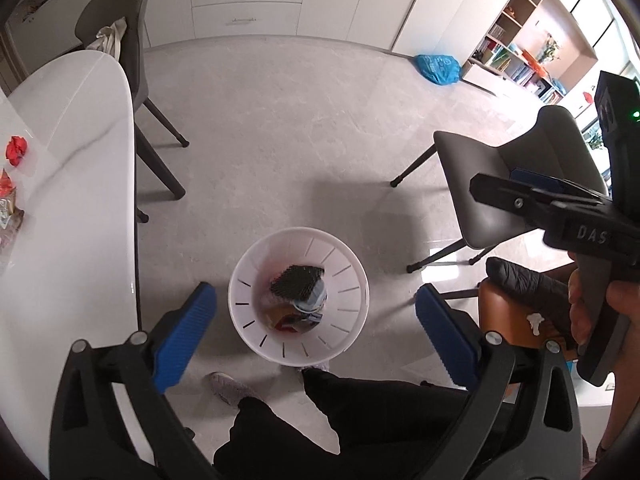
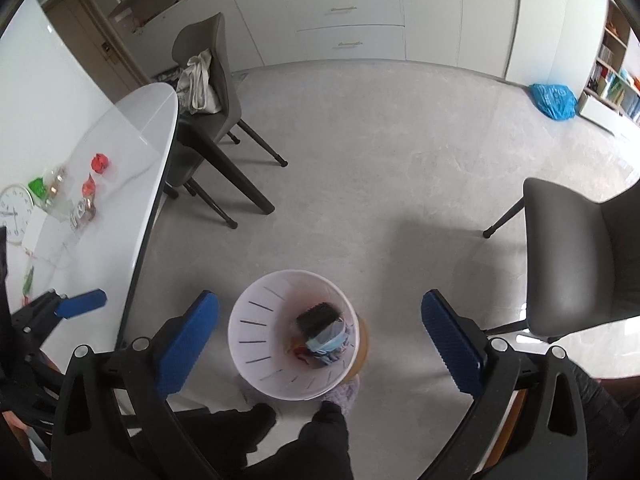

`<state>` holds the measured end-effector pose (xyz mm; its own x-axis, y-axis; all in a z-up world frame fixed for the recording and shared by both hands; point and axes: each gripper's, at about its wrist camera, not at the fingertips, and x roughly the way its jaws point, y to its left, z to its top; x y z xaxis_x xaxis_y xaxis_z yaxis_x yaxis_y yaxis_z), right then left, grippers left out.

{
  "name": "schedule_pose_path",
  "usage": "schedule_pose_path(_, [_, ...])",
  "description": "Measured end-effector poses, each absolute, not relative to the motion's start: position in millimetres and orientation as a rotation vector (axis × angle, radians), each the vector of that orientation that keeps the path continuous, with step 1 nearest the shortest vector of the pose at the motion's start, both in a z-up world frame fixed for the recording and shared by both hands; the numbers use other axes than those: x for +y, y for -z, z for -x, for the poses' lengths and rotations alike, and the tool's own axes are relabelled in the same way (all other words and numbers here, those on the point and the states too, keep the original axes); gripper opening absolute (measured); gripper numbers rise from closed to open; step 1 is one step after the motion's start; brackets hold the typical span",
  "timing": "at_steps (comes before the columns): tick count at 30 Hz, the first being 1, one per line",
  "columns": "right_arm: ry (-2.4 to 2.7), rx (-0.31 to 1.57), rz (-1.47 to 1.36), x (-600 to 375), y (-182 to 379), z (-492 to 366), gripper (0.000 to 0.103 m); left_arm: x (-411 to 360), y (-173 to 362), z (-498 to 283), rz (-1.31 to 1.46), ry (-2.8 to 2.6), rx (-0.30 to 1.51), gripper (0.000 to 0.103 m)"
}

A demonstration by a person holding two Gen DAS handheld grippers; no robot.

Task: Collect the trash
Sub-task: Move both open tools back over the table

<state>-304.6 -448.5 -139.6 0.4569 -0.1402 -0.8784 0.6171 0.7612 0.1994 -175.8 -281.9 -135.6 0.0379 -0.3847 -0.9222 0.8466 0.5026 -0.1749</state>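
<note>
**White bin sits between two spread grippers**

White slotted plastic wastebasket (image 1: pixel 298 294) stands on the pale grey stone-look floor (image 1: pixel 300 128), low in the centre of both wrist views. Inside it lie a black ridged sponge-like block (image 1: pixel 297 280), a light-blue face mask (image 2: pixel 329 339) and some red and orange scraps.

The left gripper (image 1: pixel 316 328), with blue ribbed pads on black arms, frames the bin with its jaws wide apart and nothing between them. The right gripper (image 2: pixel 320 336) hangs over the same bin, equally spread and empty; in the left wrist view its black body shows at the right edge of the frame.

At the left of both frames, a glossy white oval table (image 2: pixel 132 168) carries a crumpled red wrapper (image 2: pixel 100 163), a green wrapper (image 2: pixel 37 186), clear packets and a round white clock (image 2: pixel 15 213). Grey chairs stand at upper left (image 2: pixel 208 80) and right (image 2: pixel 576 256). A blue plastic bag (image 2: pixel 554 101) lies on the floor at upper right.
</note>
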Motion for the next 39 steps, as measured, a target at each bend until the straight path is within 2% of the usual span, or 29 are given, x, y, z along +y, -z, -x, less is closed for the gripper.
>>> schedule_pose_path(13, [0.410, 1.039, -0.399, -434, 136, 274, 0.100, -271, 123, 156, -0.422, 0.892, 1.156, 0.095])
schedule_pose_path(20, [0.289, 1.068, -0.245, -407, 129, 236, 0.100, -225, 108, 118, -0.310, 0.682, 1.115, 0.095])
schedule_pose_path(30, [0.098, 1.094, -0.119, -356, 127, 172, 0.100, -126, 99, 17, -0.140, 0.292, 1.105, 0.095])
schedule_pose_path(39, [0.081, 1.100, -0.038, -310, 117, 106, 0.100, -101, 125, -112, -0.066, 0.153, 1.152, 0.095])
